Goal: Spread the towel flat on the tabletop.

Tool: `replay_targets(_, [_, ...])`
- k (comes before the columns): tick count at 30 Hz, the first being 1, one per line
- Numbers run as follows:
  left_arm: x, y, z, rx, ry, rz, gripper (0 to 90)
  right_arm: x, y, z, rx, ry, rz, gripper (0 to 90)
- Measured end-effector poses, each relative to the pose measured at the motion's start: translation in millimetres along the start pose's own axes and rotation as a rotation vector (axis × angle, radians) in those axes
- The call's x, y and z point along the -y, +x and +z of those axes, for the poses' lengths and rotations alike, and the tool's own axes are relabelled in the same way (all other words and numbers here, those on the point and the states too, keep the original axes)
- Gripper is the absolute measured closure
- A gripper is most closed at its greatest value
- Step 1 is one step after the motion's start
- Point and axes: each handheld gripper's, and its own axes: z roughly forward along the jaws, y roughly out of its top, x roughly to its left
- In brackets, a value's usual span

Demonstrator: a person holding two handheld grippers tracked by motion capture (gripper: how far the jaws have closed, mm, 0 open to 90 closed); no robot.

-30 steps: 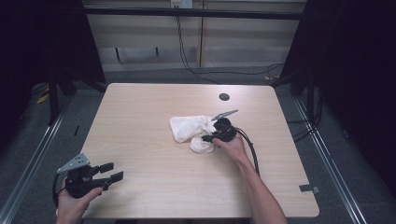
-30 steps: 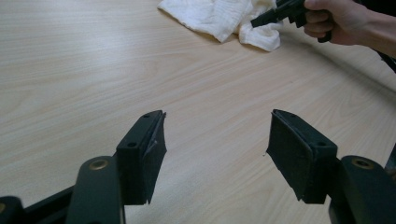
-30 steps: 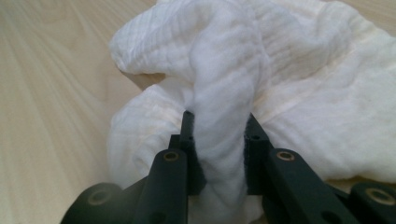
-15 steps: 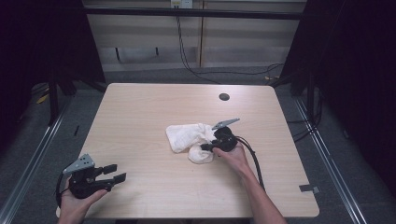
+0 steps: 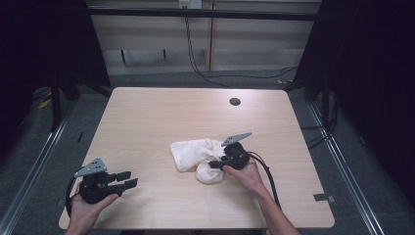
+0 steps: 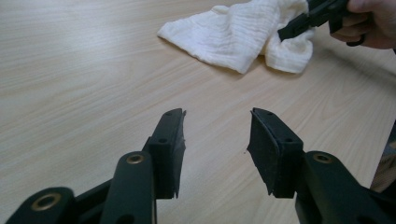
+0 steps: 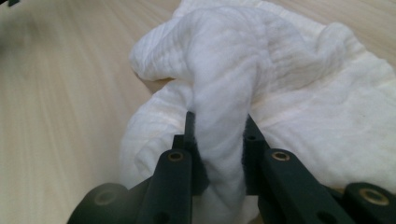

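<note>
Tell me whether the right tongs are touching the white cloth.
Touching. The right gripper view shows the right tongs with both jaws pressed against a bunched fold of the white cloth between them; the high view agrees, with the tongs at the cloth's edge.

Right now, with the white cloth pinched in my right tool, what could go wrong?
1. The right tool pinches only one bunched fold of the white cloth; a hard pull might slip it free.
2. The left tool is open over bare table, apart from the cloth, so nothing anchors it; it may drag instead of unfolding.
</note>
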Motion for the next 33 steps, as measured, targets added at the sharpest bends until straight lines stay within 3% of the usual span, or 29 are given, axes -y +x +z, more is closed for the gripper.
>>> replay_targets(6, [-4.4,-2.1,4.7,-0.002,-0.005,-0.020,57.9,9.5,16.1,-12.1,-0.013,0.006,-0.011,78.4])
replay_targets(10, [-12.4,-8.9,9.3,-0.014,0.007,-0.009,57.9,17.9,25.3,-16.6,-0.044,-0.003,0.006,78.2])
replay_targets(11, [-15.2,-14.2,10.4,-0.005,0.001,0.011,57.9,17.9,25.3,-16.6,-0.044,-0.003,0.006,78.2])
replay_targets(13, [-18.5,-20.4,13.0,-0.002,0.008,0.056,57.9,20.4,41.9,-15.3,-0.062,0.011,-0.014,76.5])
replay_targets(16, [-19.7,-21.1,18.7,0.016,0.020,0.059,59.4,19.5,52.6,-14.1,-0.073,0.012,-0.022,75.1])
replay_targets(17, [-21.0,-19.5,21.0,0.019,0.033,0.074,61.4,19.1,55.7,-13.8,-0.076,0.011,-0.033,73.2])
replay_targets(19, [-27.7,-14.8,28.5,0.034,0.036,0.080,66.9,19.1,60.0,-14.8,-0.067,0.016,-0.036,58.1])
replay_targets(20, [-27.7,-14.8,28.5,0.034,0.036,0.080,69.0,19.1,60.0,-14.8,-0.067,0.016,-0.036,58.1])
replay_targets(21, [-34.7,-13.4,36.5,0.048,0.033,0.081,70.0,20.0,58.3,-20.7,-0.072,0.008,-0.027,49.0])
replay_targets(25, [-42.3,-15.3,49.1,0.073,0.048,0.102,75.0,18.4,56.0,-38.9,-0.067,-0.031,-0.037,41.0])
replay_targets(27, [-46.1,-17.3,57.0,0.090,0.053,0.122,76.3,16.2,54.4,-51.0,-0.054,-0.052,-0.037,38.5])
replay_targets(29, [-45.9,-16.4,64.1,0.106,0.058,0.107,77.5,13.4,49.5,-67.2,-0.039,-0.076,-0.038,39.2])
replay_targets(30, [-44.4,-16.2,68.1,0.112,0.065,0.102,78.5,12.8,37.3,-78.7,-0.030,-0.105,-0.009,41.5])
replay_targets(32, [-41.1,-16.8,75.2,0.130,0.078,0.082,78.3,13.3,31.1,-81.8,-0.018,-0.115,0.003,42.3])
replay_targets(33, [-38.6,-18.9,82.5,0.126,0.103,0.088,72.9,15.2,13.0,-86.9,0.012,-0.119,0.041,47.3])
